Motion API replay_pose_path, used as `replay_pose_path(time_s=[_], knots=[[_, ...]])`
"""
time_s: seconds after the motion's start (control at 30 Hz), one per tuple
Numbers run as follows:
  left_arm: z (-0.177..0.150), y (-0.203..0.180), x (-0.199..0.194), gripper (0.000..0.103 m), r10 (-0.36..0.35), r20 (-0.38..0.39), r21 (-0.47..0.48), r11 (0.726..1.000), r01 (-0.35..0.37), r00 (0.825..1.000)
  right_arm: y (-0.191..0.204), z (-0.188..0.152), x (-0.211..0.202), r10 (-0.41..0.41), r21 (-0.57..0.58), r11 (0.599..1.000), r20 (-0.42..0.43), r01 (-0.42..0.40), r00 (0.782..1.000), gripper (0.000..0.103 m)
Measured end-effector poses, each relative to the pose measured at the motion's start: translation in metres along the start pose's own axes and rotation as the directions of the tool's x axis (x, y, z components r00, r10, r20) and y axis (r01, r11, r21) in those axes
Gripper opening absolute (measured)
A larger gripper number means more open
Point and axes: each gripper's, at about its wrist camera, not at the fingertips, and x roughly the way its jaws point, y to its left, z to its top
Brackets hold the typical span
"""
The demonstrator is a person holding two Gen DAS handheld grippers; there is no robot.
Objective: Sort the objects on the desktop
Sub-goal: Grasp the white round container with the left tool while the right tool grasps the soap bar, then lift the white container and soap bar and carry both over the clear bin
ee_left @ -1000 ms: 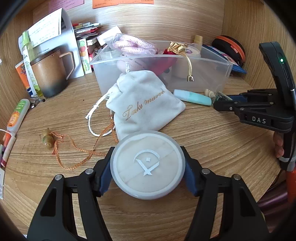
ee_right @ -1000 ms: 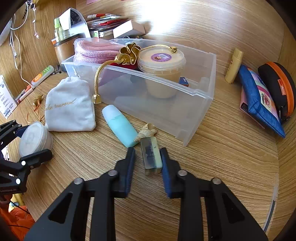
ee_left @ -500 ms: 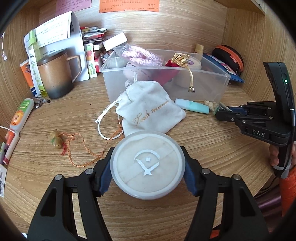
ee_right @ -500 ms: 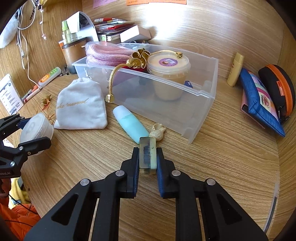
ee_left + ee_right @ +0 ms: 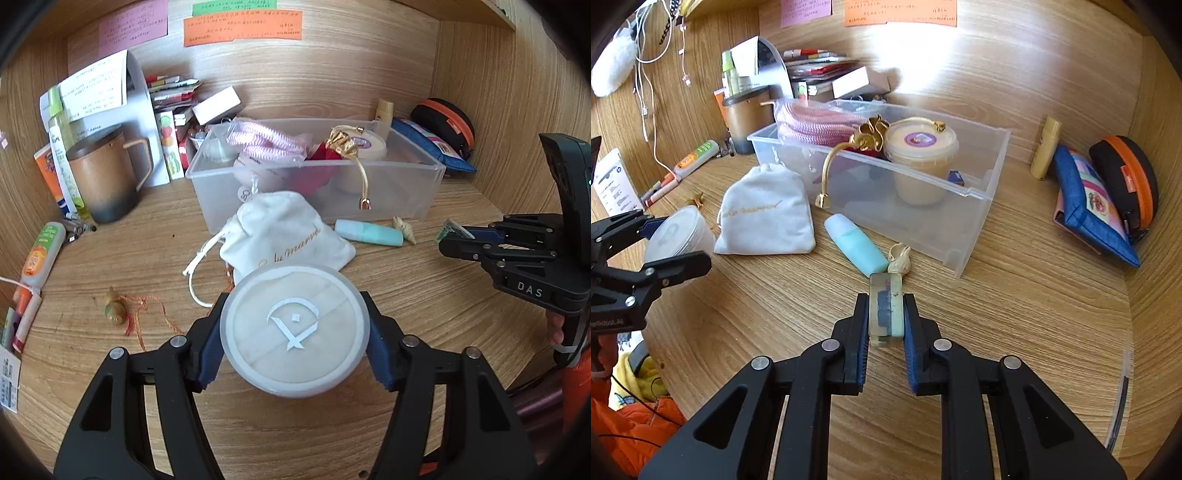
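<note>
My left gripper (image 5: 293,332) is shut on a round white jar (image 5: 294,330) with a white logo on its lid, held above the desk in front of a white drawstring pouch (image 5: 288,236). My right gripper (image 5: 885,314) is shut on a small green-and-blue rectangular block (image 5: 885,308), lifted off the desk; it also shows at the right of the left wrist view (image 5: 452,230). A clear plastic bin (image 5: 975,206) behind holds a pink rope, a gold-cord item and a lidded cup (image 5: 921,162). A teal tube (image 5: 855,240) and a small shell (image 5: 900,257) lie in front of the bin.
A brown mug (image 5: 105,173), papers and boxes stand at the back left. A tube (image 5: 40,254) and pens lie at the left edge. A small charm on an orange cord (image 5: 114,312) lies on the desk. A blue pouch (image 5: 1089,206) and a black-orange case (image 5: 1126,181) sit at the right.
My right gripper closed on the green-and-blue block and lifted it back from the shell. My left gripper, still holding the jar, rose and pulled back from the bin.
</note>
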Motion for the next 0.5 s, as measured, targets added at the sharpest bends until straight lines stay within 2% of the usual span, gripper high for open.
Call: replay_pose_path(time_s=[0.5], knots=[[0.031, -0.001, -0.003, 0.065, -0.036, 0.04, 0.03, 0.999, 0.035, 0.999, 0.006, 0.016, -0.029, -0.054, -0.004, 0.999, 0.079, 0.054, 0.995, 0.015]])
